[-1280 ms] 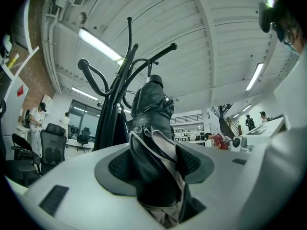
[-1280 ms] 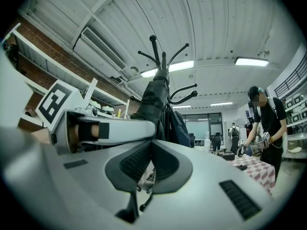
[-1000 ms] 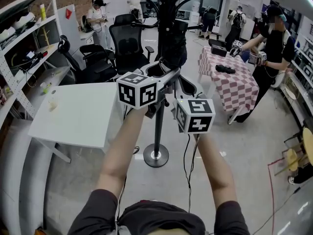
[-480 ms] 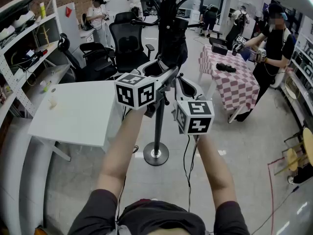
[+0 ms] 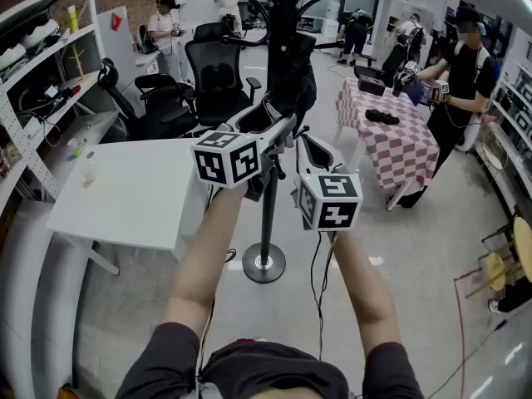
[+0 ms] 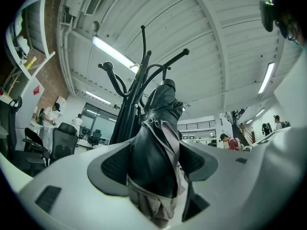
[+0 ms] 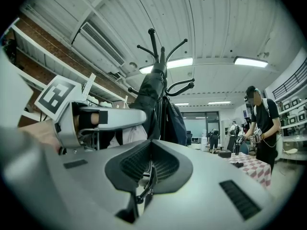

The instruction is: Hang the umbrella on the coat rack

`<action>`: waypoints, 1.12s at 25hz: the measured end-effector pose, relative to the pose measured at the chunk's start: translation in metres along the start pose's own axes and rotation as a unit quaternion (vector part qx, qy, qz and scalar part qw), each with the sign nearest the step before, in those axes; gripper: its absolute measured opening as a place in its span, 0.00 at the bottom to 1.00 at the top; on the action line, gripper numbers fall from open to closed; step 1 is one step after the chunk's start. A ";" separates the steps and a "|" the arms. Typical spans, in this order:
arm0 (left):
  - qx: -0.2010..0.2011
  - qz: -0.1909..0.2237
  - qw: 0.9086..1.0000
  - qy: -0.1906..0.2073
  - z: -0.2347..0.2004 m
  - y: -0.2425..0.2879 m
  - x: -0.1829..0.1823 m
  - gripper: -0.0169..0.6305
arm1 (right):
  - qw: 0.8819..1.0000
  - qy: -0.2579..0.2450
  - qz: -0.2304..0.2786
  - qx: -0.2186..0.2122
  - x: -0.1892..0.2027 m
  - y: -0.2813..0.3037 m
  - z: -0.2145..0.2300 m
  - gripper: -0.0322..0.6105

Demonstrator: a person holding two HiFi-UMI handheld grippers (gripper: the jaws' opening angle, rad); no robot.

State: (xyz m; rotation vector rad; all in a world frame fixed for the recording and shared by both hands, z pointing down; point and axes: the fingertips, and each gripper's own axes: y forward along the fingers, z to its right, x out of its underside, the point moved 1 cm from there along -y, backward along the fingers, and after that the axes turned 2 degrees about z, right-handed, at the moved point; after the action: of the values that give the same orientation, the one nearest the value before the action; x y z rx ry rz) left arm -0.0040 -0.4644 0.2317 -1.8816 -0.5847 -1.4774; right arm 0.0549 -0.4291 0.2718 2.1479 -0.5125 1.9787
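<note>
A folded black umbrella hangs upright against the black coat rack, its top among the hooks. In the left gripper view the umbrella fills the gap between the jaws of my left gripper, which are opening. I see no pad pressing on it. The rack's hooks rise behind. From the head view, my left gripper reaches up to the umbrella's lower part. My right gripper sits just right of it and lower. Its jaws stand shut, with the umbrella and rack beyond them.
A white table stands left of the rack, with black office chairs behind it. A checked table is at the right, with a person beside it. Shelving lines the left wall. A dark garment hangs on the rack.
My left gripper has tilted slightly, and its marker cube sits a little lower and further left. The umbrella stays on the rack. The right gripper has kept still.
</note>
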 end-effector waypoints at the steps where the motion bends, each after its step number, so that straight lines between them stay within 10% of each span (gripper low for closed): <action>1: -0.003 0.002 1.000 -0.001 -0.001 -0.002 0.000 0.48 | 1.000 0.000 0.001 0.001 0.000 -0.001 -0.001 0.08; 28: -0.037 0.039 0.998 -0.011 -0.008 -0.049 0.009 0.48 | 1.000 0.019 -0.002 0.006 0.009 -0.018 -0.012 0.08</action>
State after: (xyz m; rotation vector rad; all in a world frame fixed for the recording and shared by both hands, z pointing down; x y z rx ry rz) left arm -0.0412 -0.4382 0.2529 -1.9576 -0.4661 -1.4472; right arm 0.0504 -0.4096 0.2841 2.1118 -0.4907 2.0222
